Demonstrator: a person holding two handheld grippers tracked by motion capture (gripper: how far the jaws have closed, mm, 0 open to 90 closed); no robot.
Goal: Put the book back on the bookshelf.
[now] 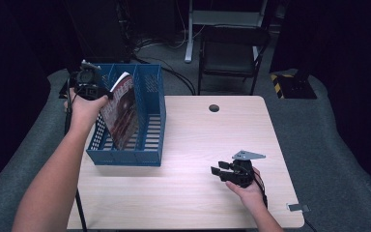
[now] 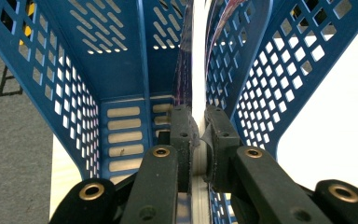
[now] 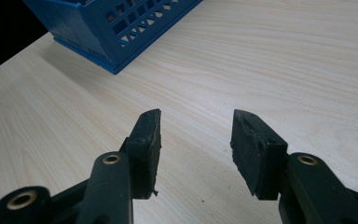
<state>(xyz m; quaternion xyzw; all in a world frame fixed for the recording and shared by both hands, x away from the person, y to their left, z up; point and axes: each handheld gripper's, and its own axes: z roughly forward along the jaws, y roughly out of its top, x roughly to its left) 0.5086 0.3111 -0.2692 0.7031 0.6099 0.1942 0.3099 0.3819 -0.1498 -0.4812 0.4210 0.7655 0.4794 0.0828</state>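
Note:
A blue perforated file rack (image 1: 149,121) stands on the left of the wooden table (image 1: 198,203). A magazine (image 1: 121,113) with a dark red cover stands tilted in the rack's middle slot. My left gripper (image 1: 101,94) is raised over the rack's far left corner, shut on the magazine's upper edge. In the left gripper view the jaws pinch the thin magazine (image 2: 196,70) edge-on between the blue rack (image 2: 121,74) walls. My right gripper (image 1: 218,171) rests low over the table at front right, open, nothing between its fingers (image 3: 147,140). The rack's corner (image 3: 116,32) lies ahead of it.
A black folding chair (image 1: 232,53) and a white stand stand beyond the table's far edge. A round cable hole (image 1: 214,108) sits near the table's far edge. A small metal tab (image 1: 298,208) lies at the front right corner. Grey cloth surrounds the table.

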